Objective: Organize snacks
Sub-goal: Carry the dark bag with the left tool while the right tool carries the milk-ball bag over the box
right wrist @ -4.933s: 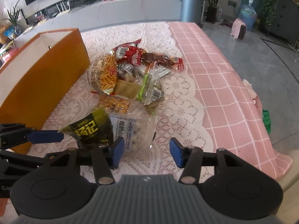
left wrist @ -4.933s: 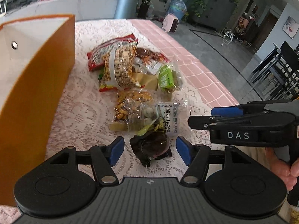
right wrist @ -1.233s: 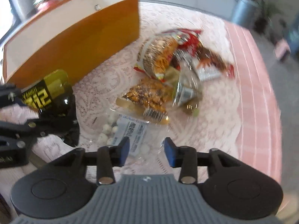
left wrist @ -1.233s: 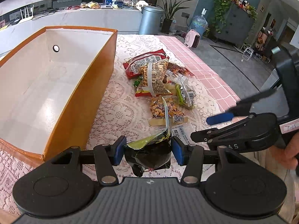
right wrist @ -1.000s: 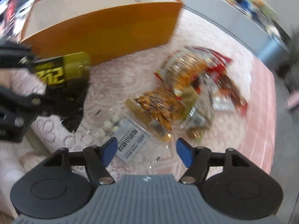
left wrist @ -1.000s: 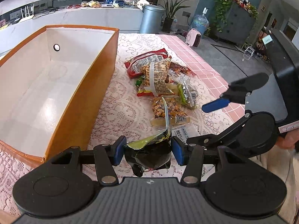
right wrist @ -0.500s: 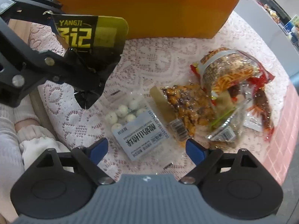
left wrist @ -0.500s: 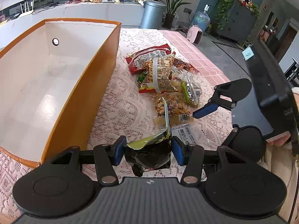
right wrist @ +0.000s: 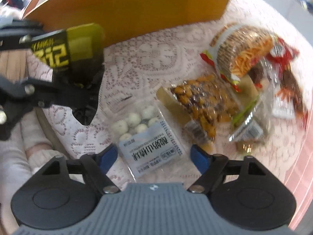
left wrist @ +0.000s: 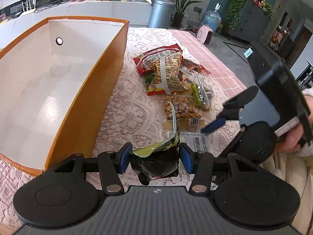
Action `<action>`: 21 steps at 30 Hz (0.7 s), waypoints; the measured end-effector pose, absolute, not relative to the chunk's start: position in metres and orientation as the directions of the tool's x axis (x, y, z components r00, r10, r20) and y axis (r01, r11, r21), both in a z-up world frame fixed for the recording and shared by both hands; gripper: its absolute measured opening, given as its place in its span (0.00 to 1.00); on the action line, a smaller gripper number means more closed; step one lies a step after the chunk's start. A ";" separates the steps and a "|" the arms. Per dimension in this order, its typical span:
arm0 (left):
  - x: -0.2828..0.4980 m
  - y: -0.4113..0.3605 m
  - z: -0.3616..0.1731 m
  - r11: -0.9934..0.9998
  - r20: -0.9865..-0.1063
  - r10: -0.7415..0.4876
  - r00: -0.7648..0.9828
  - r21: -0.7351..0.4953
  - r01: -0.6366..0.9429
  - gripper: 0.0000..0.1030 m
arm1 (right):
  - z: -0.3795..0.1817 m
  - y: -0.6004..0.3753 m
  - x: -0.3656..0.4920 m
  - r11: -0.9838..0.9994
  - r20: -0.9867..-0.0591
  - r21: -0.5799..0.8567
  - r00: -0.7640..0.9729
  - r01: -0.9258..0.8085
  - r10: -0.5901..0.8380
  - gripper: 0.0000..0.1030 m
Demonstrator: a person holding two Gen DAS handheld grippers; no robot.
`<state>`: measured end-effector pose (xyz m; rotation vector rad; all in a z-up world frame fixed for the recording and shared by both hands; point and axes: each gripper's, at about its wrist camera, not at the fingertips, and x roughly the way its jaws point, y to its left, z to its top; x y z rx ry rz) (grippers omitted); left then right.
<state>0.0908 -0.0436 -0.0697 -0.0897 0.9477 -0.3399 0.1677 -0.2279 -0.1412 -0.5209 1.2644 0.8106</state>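
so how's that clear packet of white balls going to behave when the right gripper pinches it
The clear packet looks like thin film, so it will probably crumple and sag. The white balls sit loose at one end, so they may shift and tip that end down. The right gripper is open astride it; glossy film could slip.

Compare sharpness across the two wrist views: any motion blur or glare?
Left wrist view: sharp, with a soft glare patch on the orange box's white floor; the black-and-yellow packet in the left gripper is crisp. Right wrist view: motion-blurred, worst on the snack pile; the yogurt-ball bag between the open right gripper's fingers reads clearer.
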 end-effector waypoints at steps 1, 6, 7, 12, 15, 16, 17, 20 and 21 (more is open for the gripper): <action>0.091 -0.044 -0.070 0.944 -0.780 -0.323 0.535 -0.222 0.246 0.58 | -0.140 -0.229 0.170 0.647 -0.969 0.110 0.065 -0.755 0.240 0.72; 0.090 -0.044 -0.069 0.945 -0.781 -0.318 0.537 -0.216 0.246 0.58 | -0.136 -0.225 0.164 0.674 -0.972 0.132 0.039 -0.727 0.232 0.71; 0.090 -0.044 -0.069 0.945 -0.782 -0.317 0.537 -0.215 0.245 0.58 | -0.136 -0.222 0.158 0.656 -0.971 0.105 0.066 -0.747 0.231 0.72; 0.087 -0.043 -0.067 0.946 -0.779 -0.315 0.542 -0.213 0.244 0.58 | -0.142 -0.205 0.145 0.599 -0.966 0.012 0.146 -0.801 0.215 0.74; 0.086 -0.044 -0.065 0.945 -0.776 -0.318 0.544 -0.216 0.245 0.58 | -0.139 -0.200 0.144 0.605 -0.958 0.021 0.156 -0.796 0.239 0.60; 0.086 -0.045 -0.064 0.945 -0.775 -0.320 0.545 -0.217 0.246 0.58 | -0.137 -0.199 0.143 0.614 -0.957 0.017 0.165 -0.789 0.238 0.59; 0.085 -0.046 -0.063 0.944 -0.774 -0.321 0.546 -0.217 0.248 0.58 | -0.137 -0.199 0.143 0.625 -0.958 0.012 0.170 -0.780 0.231 0.58; 0.081 -0.047 -0.058 0.942 -0.766 -0.327 0.553 -0.216 0.259 0.58 | -0.137 -0.209 0.143 0.660 -0.954 0.006 0.193 -0.752 0.228 0.54; 0.080 -0.048 -0.056 0.940 -0.763 -0.331 0.556 -0.216 0.263 0.58 | -0.135 -0.211 0.141 0.679 -0.954 0.007 0.198 -0.734 0.224 0.54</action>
